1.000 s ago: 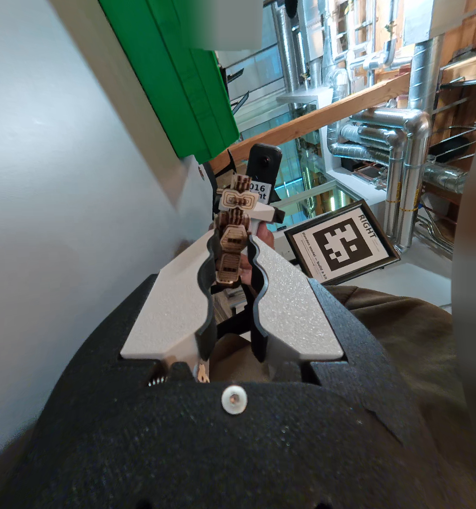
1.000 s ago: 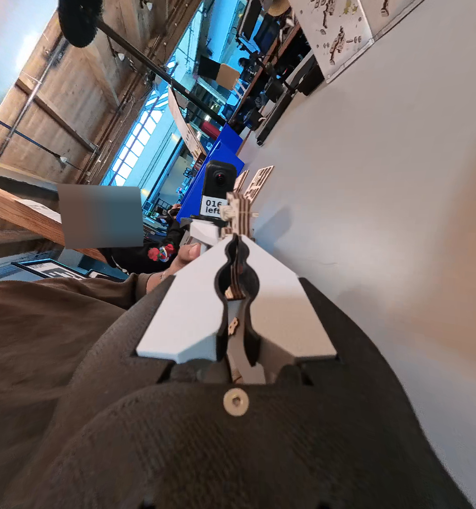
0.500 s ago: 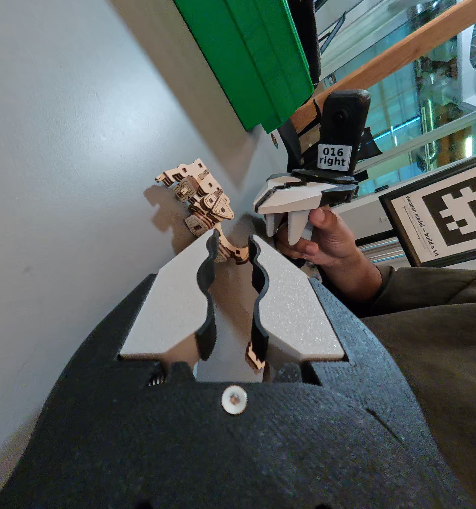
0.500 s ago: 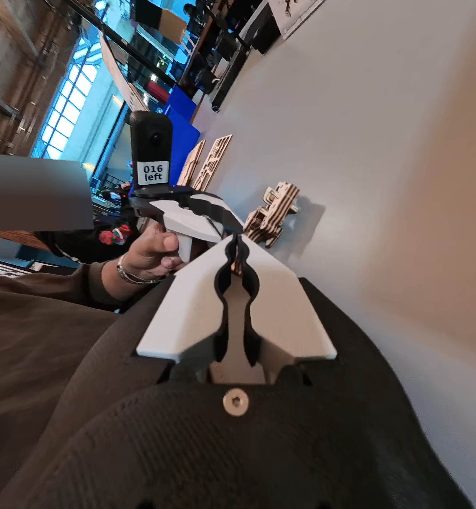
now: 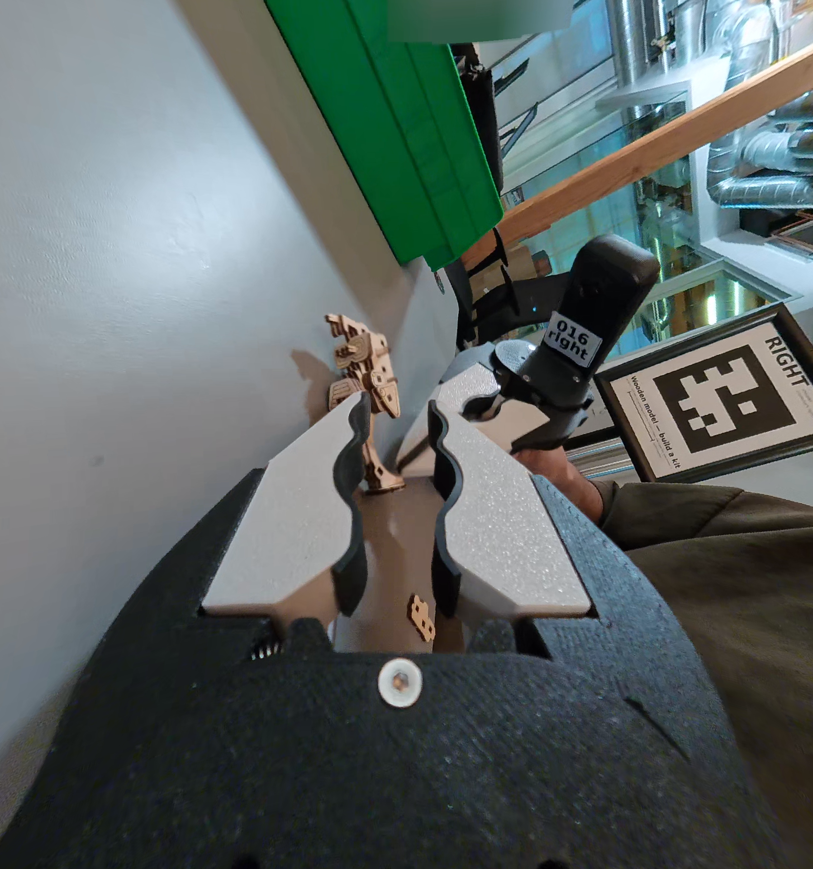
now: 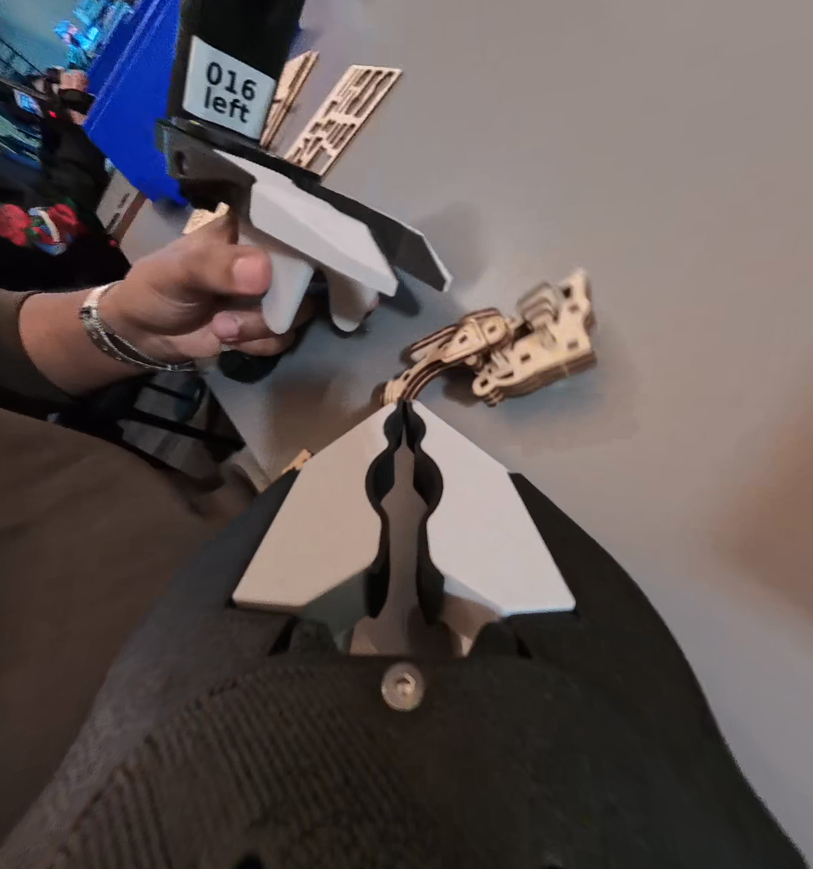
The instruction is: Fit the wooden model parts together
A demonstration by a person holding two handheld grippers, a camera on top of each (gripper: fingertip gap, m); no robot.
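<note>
The assembled wooden model [image 5: 363, 376] lies on the grey table [image 5: 113, 282], just beyond my left gripper [image 5: 397, 414], which is open and empty. In the right wrist view the model [image 6: 512, 348] lies on its side, its curved tail pointing at my right gripper [image 6: 402, 409]. That gripper is shut, with its tips at the tail's end; I see nothing between the pads. The left gripper [image 6: 418, 277] hovers above the table left of the model. The right gripper [image 5: 470, 399] shows behind my left gripper's right finger. A small loose wooden piece [image 5: 422, 623] lies on the table between my left fingers.
A green crate [image 5: 395, 141] stands at the table's far side. A framed marker sign [image 5: 724, 399] leans at the right. Cut-out wooden sheets [image 6: 348, 113] and a blue box [image 6: 132, 117] sit beyond the left gripper. A person's brown sleeve [image 6: 66, 517] fills the near left. The left gripper's tips are roughly 4 centimetres from the right gripper's.
A second ago both grippers held the model up in the air. It now lies on the table. The left gripper has opened and let go, and both grippers have drawn back a little.
</note>
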